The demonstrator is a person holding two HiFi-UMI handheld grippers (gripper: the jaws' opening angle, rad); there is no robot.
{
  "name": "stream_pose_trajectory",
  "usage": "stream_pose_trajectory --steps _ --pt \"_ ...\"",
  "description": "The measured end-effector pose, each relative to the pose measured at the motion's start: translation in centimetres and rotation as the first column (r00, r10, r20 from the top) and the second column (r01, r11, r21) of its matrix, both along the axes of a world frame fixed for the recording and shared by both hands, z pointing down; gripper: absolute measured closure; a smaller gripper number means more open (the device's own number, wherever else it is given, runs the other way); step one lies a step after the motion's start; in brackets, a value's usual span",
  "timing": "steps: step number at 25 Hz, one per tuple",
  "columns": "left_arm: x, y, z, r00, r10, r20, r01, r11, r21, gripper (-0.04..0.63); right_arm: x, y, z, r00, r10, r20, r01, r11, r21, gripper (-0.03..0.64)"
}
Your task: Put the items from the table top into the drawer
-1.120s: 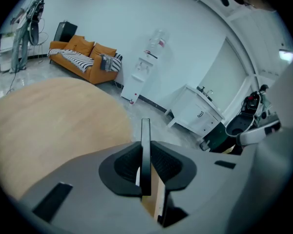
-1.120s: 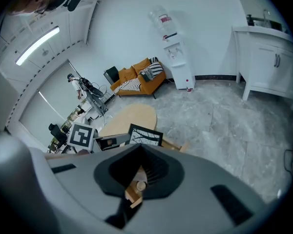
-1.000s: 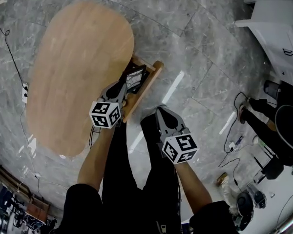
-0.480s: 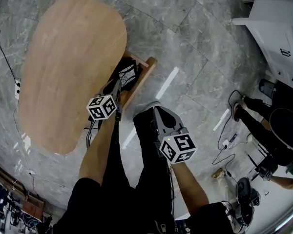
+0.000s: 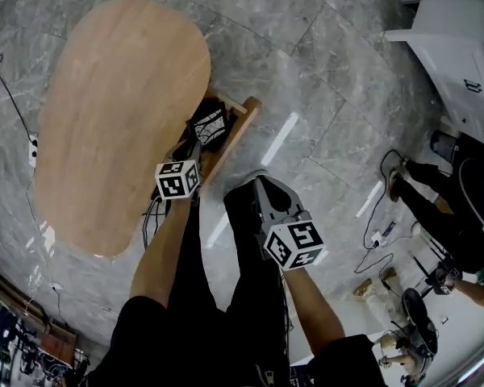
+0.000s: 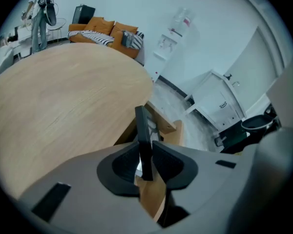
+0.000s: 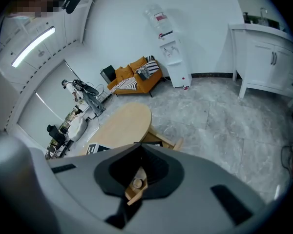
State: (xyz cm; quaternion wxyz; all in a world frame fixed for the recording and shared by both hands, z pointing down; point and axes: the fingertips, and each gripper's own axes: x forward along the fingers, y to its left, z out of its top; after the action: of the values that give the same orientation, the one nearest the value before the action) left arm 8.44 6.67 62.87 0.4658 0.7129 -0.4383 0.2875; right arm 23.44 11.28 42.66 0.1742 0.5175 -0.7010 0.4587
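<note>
A flat black item with a white pattern (image 5: 210, 125) stands on edge inside the open wooden drawer (image 5: 244, 119) at the right side of the oval wooden table (image 5: 113, 119). My left gripper (image 5: 191, 149) points down into the drawer. In the left gripper view the item (image 6: 142, 126) is between the pads, and the left gripper (image 6: 145, 151) has just been opening: a light slit shows beside the item. My right gripper (image 5: 260, 185) hangs over the floor to the right of the drawer. Nothing is in it, and in the right gripper view its tips (image 7: 139, 167) meet.
The tabletop (image 6: 63, 101) is bare wood. My legs in black trousers (image 5: 242, 297) stand below the grippers on the grey marble floor. Cables (image 5: 379, 240) and gear lie at the right. A white cabinet (image 5: 452, 47) fills the top right corner.
My left gripper has sunk toward the drawer with the black item, which now sits lower inside it. The right gripper has kept its place.
</note>
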Motion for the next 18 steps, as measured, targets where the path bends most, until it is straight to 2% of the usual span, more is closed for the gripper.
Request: stream_pose_trajectory --steps 4,7,9,11,12,15,18 --pt "-1.0 1.8 1.6 0.994 -0.094 -0.048 0.087 0.986 -0.144 0.511 -0.4 0.0 0.2 1.000 -0.002 0.004 0.002 1.000 0.000 0.607" --pt "-1.2 3.9 2.2 0.992 -0.121 -0.035 0.112 0.976 -0.189 0.509 -0.7 0.3 0.3 1.000 -0.006 0.006 0.006 1.000 -0.006 0.607" --pt "-1.1 5.0 2.3 0.997 -0.077 0.002 0.077 0.984 -0.160 0.508 -0.9 0.6 0.4 1.000 -0.011 0.007 0.011 1.000 -0.012 0.607" --pt "-0.9 5.7 2.3 0.999 -0.022 0.033 0.026 0.992 -0.125 0.472 -1.0 0.7 0.3 1.000 -0.017 0.006 0.017 1.000 -0.012 0.607" --pt "-0.8 5.9 2.4 0.999 -0.017 0.037 0.022 0.992 -0.123 0.448 -1.0 0.7 0.3 1.000 -0.020 0.005 0.020 1.000 -0.010 0.607" --pt "-0.7 6.2 2.2 0.999 -0.035 0.032 0.038 0.991 -0.127 0.448 -0.8 0.5 0.2 1.000 -0.020 0.002 0.020 1.000 -0.003 0.607" --pt "-0.8 5.4 0.9 0.998 -0.030 0.058 0.033 0.998 -0.060 0.448 -0.9 0.2 -0.3 1.000 -0.016 0.005 0.016 1.000 0.010 0.607"
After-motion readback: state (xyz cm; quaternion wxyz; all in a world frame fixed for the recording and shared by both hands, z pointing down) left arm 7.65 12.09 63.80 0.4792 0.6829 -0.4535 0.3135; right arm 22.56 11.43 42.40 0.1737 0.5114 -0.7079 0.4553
